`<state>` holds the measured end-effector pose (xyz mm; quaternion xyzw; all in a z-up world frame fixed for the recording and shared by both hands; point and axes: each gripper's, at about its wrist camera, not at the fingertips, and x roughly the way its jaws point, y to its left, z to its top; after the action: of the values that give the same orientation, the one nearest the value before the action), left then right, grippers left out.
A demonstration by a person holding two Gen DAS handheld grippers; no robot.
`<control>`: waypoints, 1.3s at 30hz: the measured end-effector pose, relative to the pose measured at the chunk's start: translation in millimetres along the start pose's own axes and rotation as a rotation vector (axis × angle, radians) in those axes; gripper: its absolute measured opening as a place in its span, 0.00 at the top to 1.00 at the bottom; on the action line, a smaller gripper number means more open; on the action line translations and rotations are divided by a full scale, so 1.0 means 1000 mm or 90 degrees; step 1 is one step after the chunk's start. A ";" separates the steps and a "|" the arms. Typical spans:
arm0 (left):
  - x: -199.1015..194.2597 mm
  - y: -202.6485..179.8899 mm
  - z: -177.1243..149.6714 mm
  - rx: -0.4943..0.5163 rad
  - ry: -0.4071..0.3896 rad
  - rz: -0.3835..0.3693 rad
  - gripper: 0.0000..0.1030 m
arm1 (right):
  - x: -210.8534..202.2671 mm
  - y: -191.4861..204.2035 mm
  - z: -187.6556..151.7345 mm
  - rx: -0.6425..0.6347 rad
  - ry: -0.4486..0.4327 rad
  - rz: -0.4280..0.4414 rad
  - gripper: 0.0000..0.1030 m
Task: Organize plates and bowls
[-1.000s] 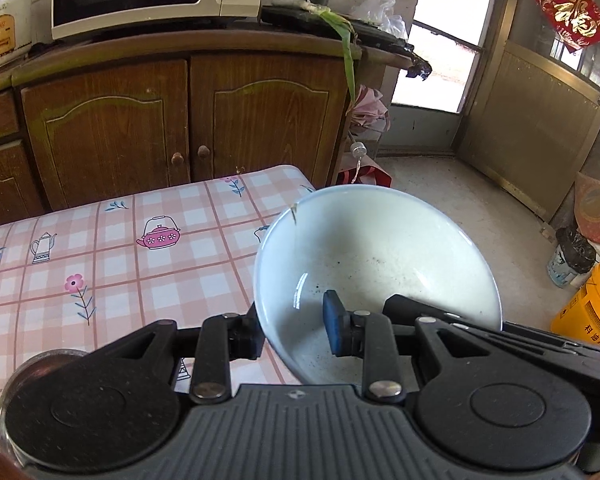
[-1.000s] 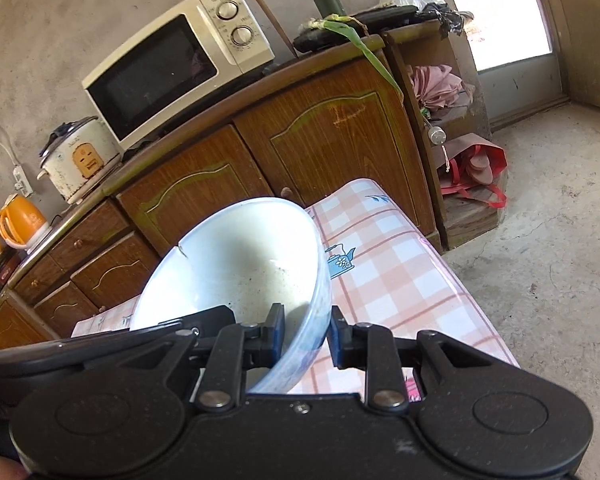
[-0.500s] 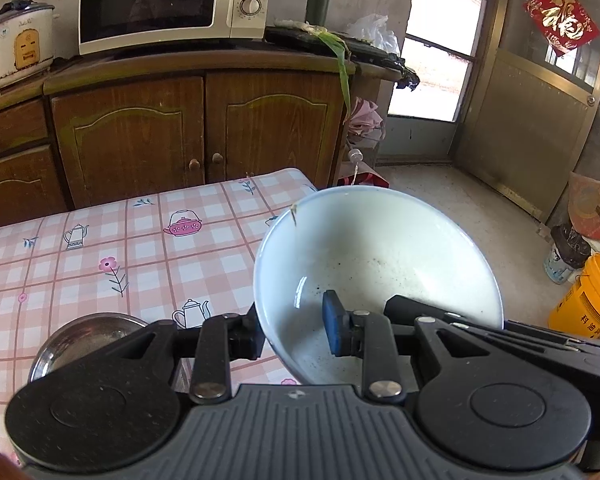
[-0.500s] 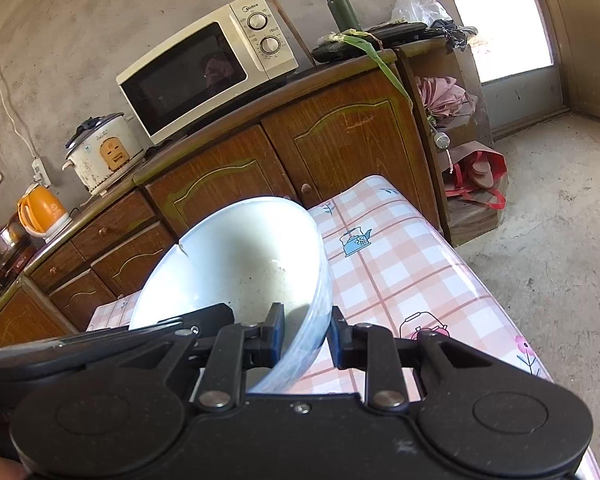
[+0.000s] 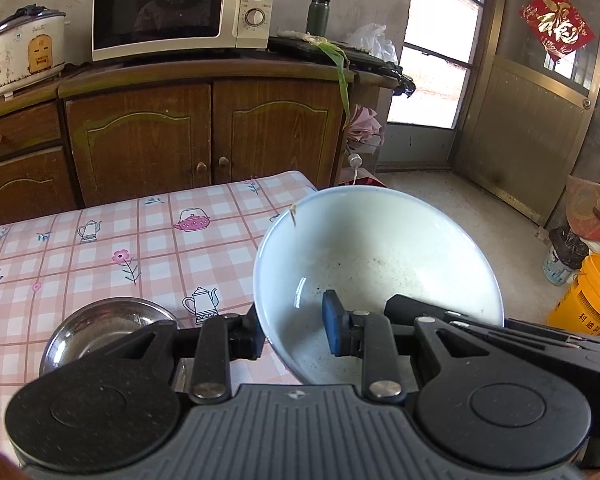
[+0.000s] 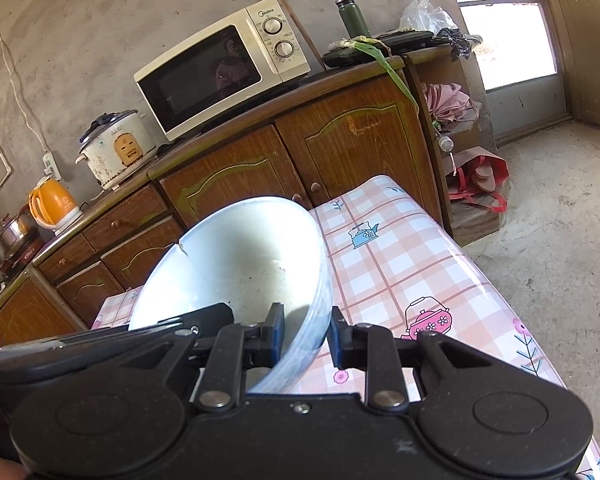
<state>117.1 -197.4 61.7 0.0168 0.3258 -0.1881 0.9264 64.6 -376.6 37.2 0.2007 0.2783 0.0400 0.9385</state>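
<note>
Both grippers, left gripper (image 5: 294, 330) and right gripper (image 6: 305, 336), clamp opposite rims of our round pale-blue ceramic bowl (image 5: 376, 272), carried tilted above the checked tablecloth's (image 5: 100, 248) right edge; we level it before lowering.

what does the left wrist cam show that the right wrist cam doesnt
Only the left wrist view shows the steel bowl on the table, the yellow bucket on the floor and the door with the red decoration.

Only the right wrist view shows the orange kettle and the metal pot at the far end of the counter.

Both show the white bowl held off the table, the left gripper and right gripper each shut on its rim from opposite sides, plus the microwave, rice cooker, green flask and checked tablecloth.
</note>
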 end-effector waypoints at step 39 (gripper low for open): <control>-0.037 0.011 -0.032 -0.018 -0.015 0.022 0.73 | -0.030 0.034 -0.038 -0.037 0.010 0.020 0.71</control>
<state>75.2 -170.1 58.2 0.0074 0.3168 -0.1675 0.9336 20.0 -337.3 36.9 0.1773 0.2810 0.0645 0.9410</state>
